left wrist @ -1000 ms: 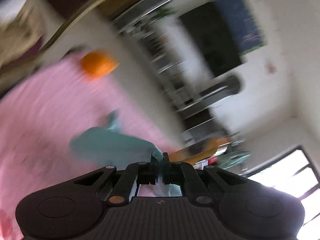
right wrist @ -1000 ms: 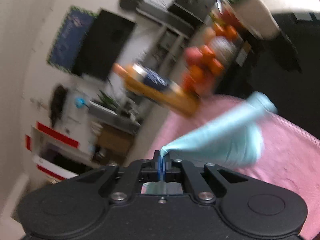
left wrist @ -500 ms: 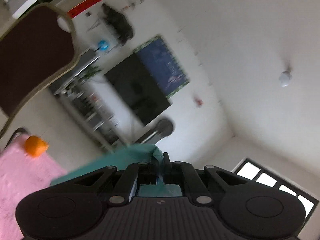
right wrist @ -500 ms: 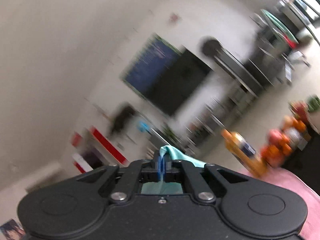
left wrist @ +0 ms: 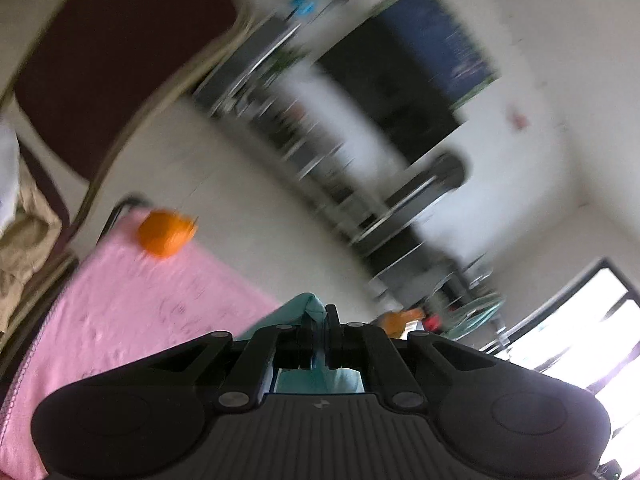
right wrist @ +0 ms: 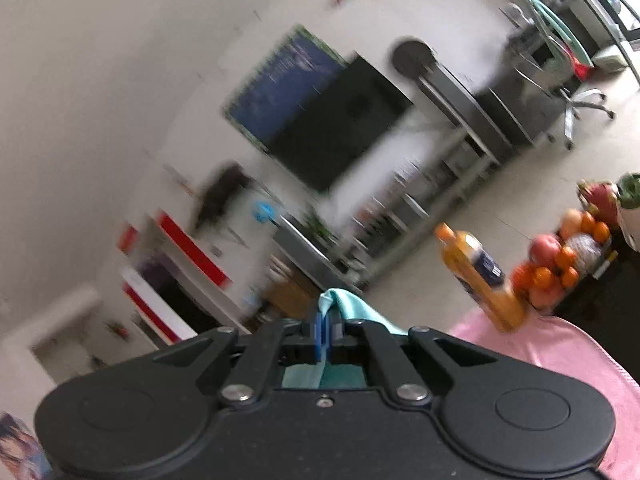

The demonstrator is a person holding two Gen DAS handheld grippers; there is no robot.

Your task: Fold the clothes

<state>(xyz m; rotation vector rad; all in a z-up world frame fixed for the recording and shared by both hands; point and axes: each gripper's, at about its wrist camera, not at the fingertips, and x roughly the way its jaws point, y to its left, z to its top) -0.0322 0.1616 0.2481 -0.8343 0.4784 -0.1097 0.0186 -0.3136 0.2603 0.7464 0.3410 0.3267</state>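
Pink cloth (left wrist: 132, 320) reappears; both tongs still pinch garment (right wrist: 352, 308).

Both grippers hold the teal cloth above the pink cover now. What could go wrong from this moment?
1. The left gripper and the right gripper each pinch only a small edge of the teal garment, so a fast move might pull it free.
2. The orange bottle stands on the pink cover near the right gripper; the hanging cloth may knock it over.
3. The orange fruit could roll off.
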